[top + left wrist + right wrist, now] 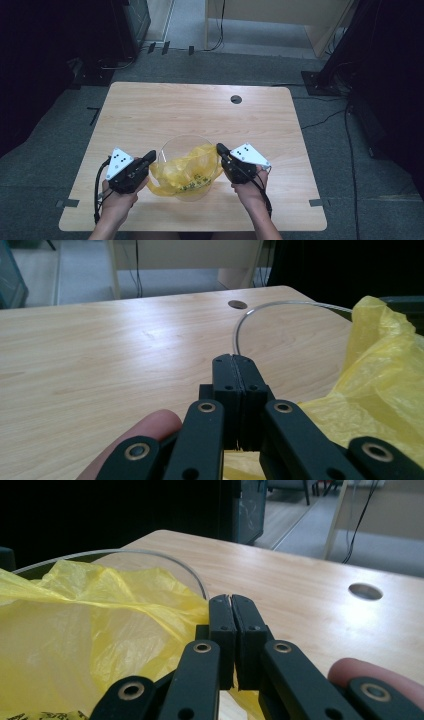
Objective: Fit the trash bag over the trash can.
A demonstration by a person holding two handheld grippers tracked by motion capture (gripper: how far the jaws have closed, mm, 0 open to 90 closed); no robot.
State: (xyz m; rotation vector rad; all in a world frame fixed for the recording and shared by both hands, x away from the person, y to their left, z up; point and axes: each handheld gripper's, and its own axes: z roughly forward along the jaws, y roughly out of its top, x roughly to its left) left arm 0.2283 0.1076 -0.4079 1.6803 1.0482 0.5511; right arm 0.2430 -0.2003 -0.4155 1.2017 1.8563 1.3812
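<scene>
— What is sitting on the table (150, 110)?

— A clear round bowl (186, 141) is standing near the person's edge, with a crumpled yellow plastic bag (187, 172) lying inside and spilling over its rim.

— And the tongs?

— The left tongs (150, 156) are pinching the bag's left edge, jaws pressed together. The right tongs (220, 148) are clenching the bag's right edge at the rim. A hand (117, 200) is gripping each tool.

— Anything else?

— A round cable hole (236, 99) is showing near the far edge.
</scene>
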